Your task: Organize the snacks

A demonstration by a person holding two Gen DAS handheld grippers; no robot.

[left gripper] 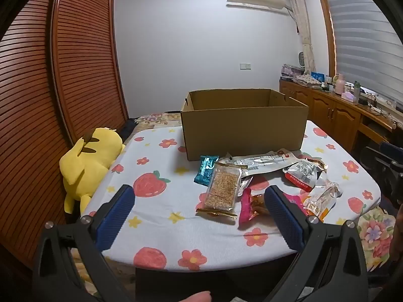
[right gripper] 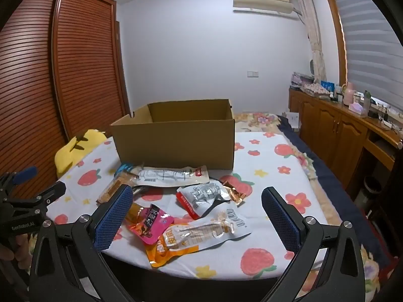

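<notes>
An open cardboard box (left gripper: 243, 130) (right gripper: 176, 142) stands on the strawberry-print table cloth (left gripper: 161, 209) (right gripper: 272, 231). Several snack packs lie in front of it: a clear oat bar pack (left gripper: 223, 191), a teal pack (left gripper: 205, 170), a long silver pack (left gripper: 262, 162) (right gripper: 171, 176), a red and silver pack (left gripper: 303, 173) (right gripper: 204, 196), a pink pack (left gripper: 248, 205) (right gripper: 149, 224) and an orange pack (left gripper: 321, 201) (right gripper: 191, 236). My left gripper (left gripper: 197, 210) is open and empty, near the oat bar. My right gripper (right gripper: 197, 212) is open and empty, over the pink and orange packs.
A yellow plush toy (left gripper: 88, 161) (right gripper: 75, 146) lies at the table's left edge. A slatted wooden wardrobe (left gripper: 50, 88) stands on the left. A wooden sideboard (right gripper: 335, 130) with bottles runs along the right under the window. The left gripper's body (right gripper: 22, 201) shows at the right view's left edge.
</notes>
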